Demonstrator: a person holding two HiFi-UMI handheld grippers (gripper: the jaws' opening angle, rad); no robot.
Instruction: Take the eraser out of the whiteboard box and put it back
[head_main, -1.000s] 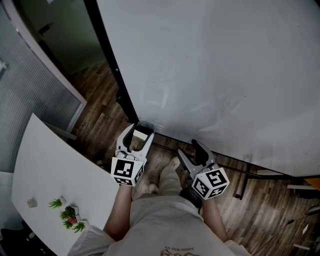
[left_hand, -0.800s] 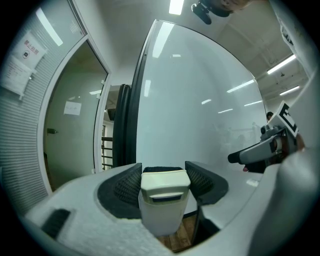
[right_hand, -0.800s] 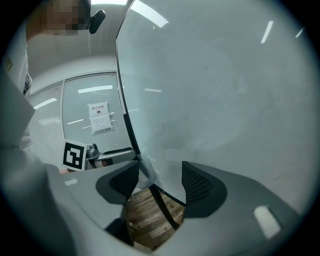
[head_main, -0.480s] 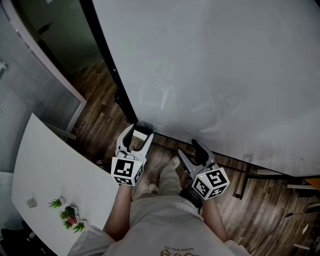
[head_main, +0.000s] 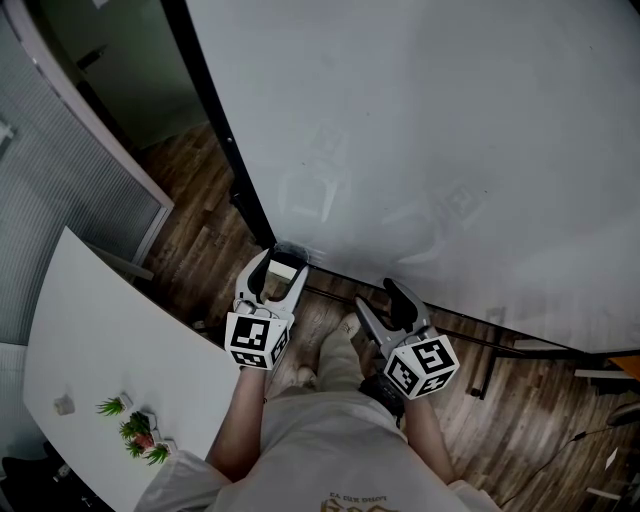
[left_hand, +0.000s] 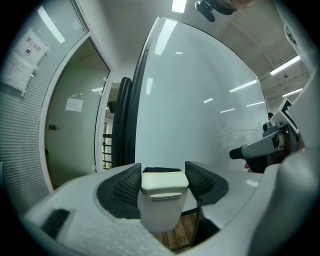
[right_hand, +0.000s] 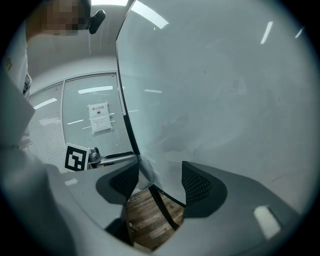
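Background: whiteboard (head_main: 420, 130) above a wooden floor (head_main: 200, 240).
Eraser (left_hand: 162, 200): grasped upright by the left gripper (head_main: 279, 270), at 6 o'clock from the whiteboard box (head_main: 291, 249).
Right gripper (head_main: 377, 296): fingers released, empty.
Tip: centre the eraser over the box before loosening.

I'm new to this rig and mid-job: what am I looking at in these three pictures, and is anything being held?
A person stands at a whiteboard, holding a claw in each hand. The head view looks down from their head; the other two views look along each claw. The left claw grips the cream eraser, close to the clear box at the board's lower corner. The right claw is open and empty. A white table with small plants stands at the left.
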